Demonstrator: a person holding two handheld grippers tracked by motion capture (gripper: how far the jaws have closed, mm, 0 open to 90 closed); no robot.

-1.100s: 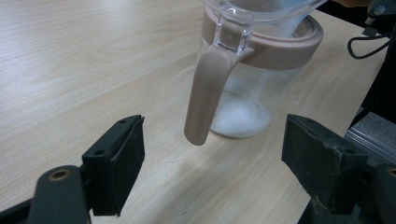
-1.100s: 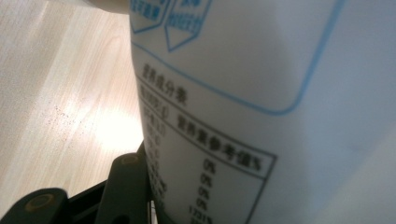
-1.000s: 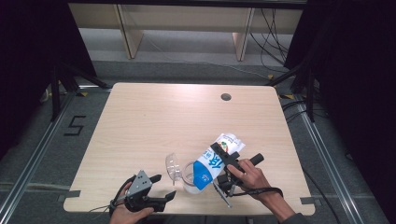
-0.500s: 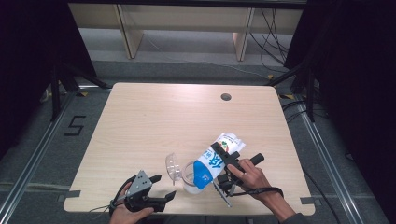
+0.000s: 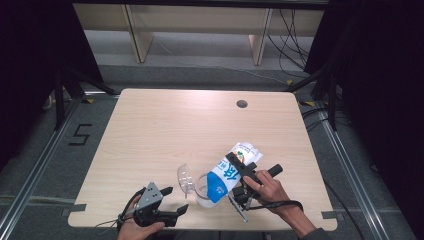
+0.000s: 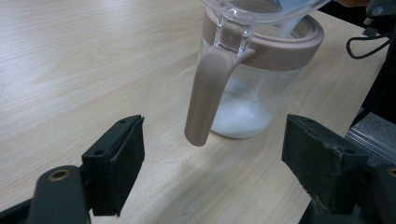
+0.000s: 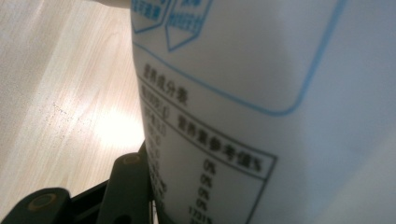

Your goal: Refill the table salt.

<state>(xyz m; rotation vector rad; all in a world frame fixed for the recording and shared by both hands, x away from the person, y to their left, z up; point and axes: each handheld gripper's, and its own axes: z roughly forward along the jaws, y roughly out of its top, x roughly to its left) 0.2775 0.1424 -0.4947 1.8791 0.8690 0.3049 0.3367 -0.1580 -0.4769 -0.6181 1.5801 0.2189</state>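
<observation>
A white and blue bag [image 5: 227, 176] hangs tilted, mouth down, over a clear jar [image 5: 201, 192] near the table's front edge. My right gripper [image 5: 244, 171] is shut on the bag, whose printed side [image 7: 261, 93] presses against its jaw. The jar [image 6: 254, 88] has a pinkish-brown rim and handle [image 6: 208, 88], a flipped-open clear lid [image 5: 185, 177] and white powder [image 6: 240, 120] at its bottom. My left gripper [image 5: 176, 199] sits open at the front left, a little short of the jar. In the left gripper view the handle lies ahead between the spread fingers [image 6: 212, 163].
The wooden table [image 5: 165, 130] stretches bare beyond the jar, with a round cable hole [image 5: 242, 104] at its back right. A black cable [image 5: 280, 204] trails from my right gripper. Shelving and cables stand behind the table.
</observation>
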